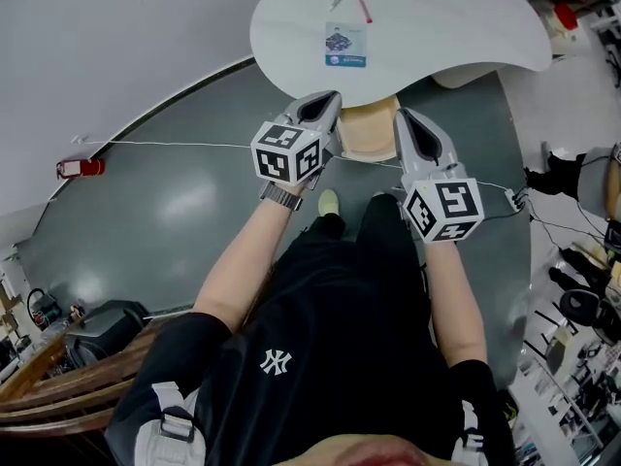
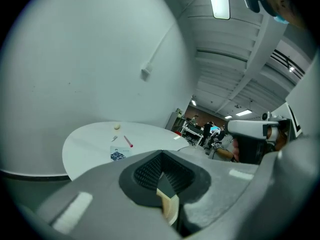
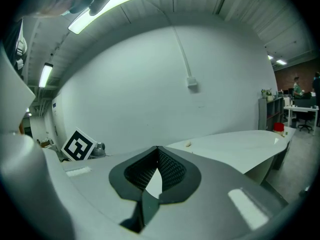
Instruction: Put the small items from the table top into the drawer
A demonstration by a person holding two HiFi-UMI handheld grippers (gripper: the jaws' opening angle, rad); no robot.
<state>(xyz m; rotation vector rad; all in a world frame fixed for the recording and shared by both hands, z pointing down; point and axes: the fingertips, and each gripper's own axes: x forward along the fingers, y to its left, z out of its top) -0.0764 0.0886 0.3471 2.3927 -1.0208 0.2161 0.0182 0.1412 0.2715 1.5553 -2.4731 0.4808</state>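
Four small items on the white table (image 1: pixel 456 27), one of each. Blue-and-white card (image 1: pixel 345 45) toward near edge. Thin red pen (image 1: pixel 364 9) and tiny grey piece (image 1: pixel 337 4) just beyond. Cream lump (image 2: pixel 116 126) by far edge. Left gripper (image 1: pixel 328 100) and right gripper (image 1: pixel 401 116) at near edge, fingers together, nothing between them.

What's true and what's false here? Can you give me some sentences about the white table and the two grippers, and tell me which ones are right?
1. The thin red stick lies on the white rounded table top. True.
2. The left gripper holds the blue-and-white card. False: the card lies flat on the table top, and the left gripper is shut with nothing in it.
3. The right gripper has its jaws together. True.
4. The small cream ball is caught in the right gripper. False: it rests on the table top, beyond the red stick, and that gripper is empty.
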